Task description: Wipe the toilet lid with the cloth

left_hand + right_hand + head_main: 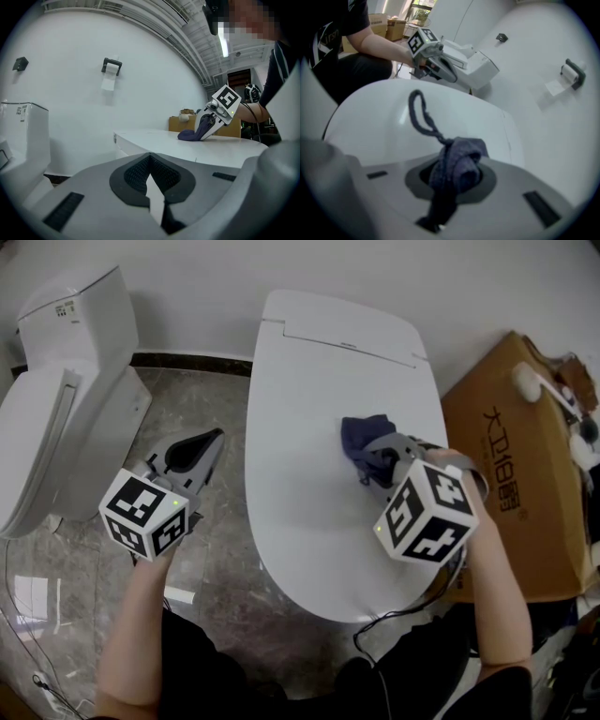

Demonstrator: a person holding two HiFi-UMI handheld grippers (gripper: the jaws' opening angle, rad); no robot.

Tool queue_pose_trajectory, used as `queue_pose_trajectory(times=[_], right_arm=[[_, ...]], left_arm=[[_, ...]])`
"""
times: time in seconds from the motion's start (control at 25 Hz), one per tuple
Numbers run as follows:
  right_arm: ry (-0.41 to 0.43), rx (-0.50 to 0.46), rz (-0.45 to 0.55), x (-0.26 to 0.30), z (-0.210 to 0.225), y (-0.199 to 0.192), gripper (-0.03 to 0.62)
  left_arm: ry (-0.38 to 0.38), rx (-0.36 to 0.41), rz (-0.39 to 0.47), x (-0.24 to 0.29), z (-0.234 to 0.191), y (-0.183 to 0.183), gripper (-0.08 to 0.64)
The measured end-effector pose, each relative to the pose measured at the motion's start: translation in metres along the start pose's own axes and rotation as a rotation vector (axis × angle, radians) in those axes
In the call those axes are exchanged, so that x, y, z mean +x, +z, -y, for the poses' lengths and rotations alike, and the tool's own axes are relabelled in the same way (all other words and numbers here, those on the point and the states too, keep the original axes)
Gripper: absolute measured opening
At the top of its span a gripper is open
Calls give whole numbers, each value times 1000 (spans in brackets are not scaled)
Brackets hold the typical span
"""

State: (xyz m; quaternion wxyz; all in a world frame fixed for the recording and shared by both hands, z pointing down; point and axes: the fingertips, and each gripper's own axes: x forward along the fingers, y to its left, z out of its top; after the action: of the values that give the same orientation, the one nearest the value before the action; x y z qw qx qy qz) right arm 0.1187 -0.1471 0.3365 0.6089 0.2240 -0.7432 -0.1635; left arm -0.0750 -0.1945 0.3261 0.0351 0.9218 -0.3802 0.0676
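A white toilet lid lies closed in the middle of the head view. My right gripper is shut on a dark blue cloth, which rests bunched on the lid's right half. In the right gripper view the cloth fills the jaws and its loop hangs forward over the lid. My left gripper hovers over the floor left of the toilet, jaws shut and empty. From the left gripper view, the left gripper points at the lid with the cloth on it.
A second white toilet stands at the left. A brown cardboard box sits right of the toilet. Marble floor lies between the toilets. A paper holder hangs on the white wall.
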Motion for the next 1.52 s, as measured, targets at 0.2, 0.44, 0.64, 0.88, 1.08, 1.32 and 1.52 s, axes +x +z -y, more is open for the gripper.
queue_pose_trajectory(times=[0.2, 0.44, 0.64, 0.88, 1.08, 1.32, 1.52], right_arm=[[4, -25, 14, 4, -2, 21, 67], [9, -53, 36, 7, -4, 42, 67], [12, -73, 50, 10, -5, 56, 67], [15, -87, 69, 13, -7, 74, 67], [16, -106, 83, 16, -8, 89, 67], [22, -139, 110, 19, -12, 114, 67], [19, -158, 135, 22, -14, 129, 67]], left_arm=[[-12, 13, -5, 1, 4, 0, 17], [-10, 23, 7, -3, 6, 7, 17], [-12, 23, 23, -3, 9, 12, 17], [-23, 28, 27, -2, 14, 14, 17], [-23, 30, 27, -1, 15, 14, 17], [-19, 25, 23, -1, 12, 12, 17], [-15, 18, 26, 0, 11, 11, 17]])
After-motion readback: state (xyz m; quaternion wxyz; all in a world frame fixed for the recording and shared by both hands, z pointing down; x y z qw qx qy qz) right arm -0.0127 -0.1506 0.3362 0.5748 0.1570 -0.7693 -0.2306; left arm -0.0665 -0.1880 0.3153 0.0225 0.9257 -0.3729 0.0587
